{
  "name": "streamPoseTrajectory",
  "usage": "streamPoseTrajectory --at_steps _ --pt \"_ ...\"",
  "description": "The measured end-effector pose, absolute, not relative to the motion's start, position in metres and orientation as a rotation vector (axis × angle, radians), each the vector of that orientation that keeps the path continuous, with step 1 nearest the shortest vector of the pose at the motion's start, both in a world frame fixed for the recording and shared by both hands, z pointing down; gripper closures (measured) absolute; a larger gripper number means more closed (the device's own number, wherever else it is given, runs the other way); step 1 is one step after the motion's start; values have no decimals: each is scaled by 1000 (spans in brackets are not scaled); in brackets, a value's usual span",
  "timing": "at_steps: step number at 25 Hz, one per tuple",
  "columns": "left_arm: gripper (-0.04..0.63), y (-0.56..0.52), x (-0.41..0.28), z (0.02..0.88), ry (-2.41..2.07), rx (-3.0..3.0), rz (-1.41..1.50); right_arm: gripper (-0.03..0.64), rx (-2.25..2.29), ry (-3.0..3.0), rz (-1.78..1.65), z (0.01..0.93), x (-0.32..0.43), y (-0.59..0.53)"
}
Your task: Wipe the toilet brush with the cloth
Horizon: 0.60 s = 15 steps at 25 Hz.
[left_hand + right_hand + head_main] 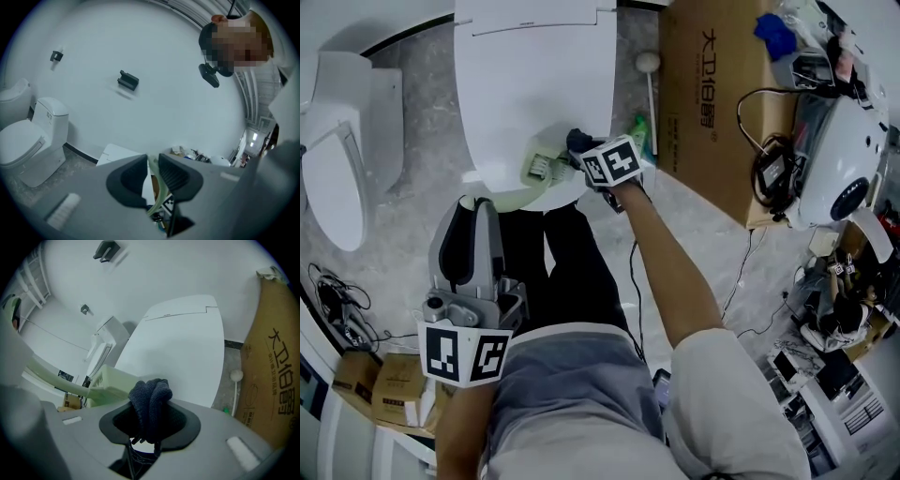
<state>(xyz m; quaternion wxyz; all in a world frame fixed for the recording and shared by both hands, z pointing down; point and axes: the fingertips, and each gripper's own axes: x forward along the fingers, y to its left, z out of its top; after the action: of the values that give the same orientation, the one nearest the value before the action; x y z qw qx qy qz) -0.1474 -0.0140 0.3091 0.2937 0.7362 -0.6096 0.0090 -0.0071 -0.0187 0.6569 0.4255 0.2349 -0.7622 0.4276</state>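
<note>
Navy knit cloth (150, 401) fills right gripper (151, 417); left gripper (152, 174) clamps brush (541, 169).

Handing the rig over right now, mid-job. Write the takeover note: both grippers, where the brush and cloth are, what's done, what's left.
Left gripper: jaws shut on the thin pale green handle of the toilet brush.
Right gripper: jaws shut on the bunched dark cloth.
Positions: brush head is held over the near end of the closed toilet lid. The cloth is right beside the head, on its right; I cannot confirm contact.
Done: both items are gripped and brought together.
Left: wipe the brush head and handle with the cloth; nothing shows whether any wiping has happened.
</note>
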Motion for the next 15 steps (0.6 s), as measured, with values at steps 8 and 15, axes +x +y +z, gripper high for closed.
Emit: streamPoseTrajectory --at_steps 8,15 --pt "595 -17 -148 308 -1634 1951 10 511 595 -1870 1136 648 -14 -22" --pt "595 -18 -147 307 -1638 1949 -1 503 521 -1850 1172 642 -23 -31"
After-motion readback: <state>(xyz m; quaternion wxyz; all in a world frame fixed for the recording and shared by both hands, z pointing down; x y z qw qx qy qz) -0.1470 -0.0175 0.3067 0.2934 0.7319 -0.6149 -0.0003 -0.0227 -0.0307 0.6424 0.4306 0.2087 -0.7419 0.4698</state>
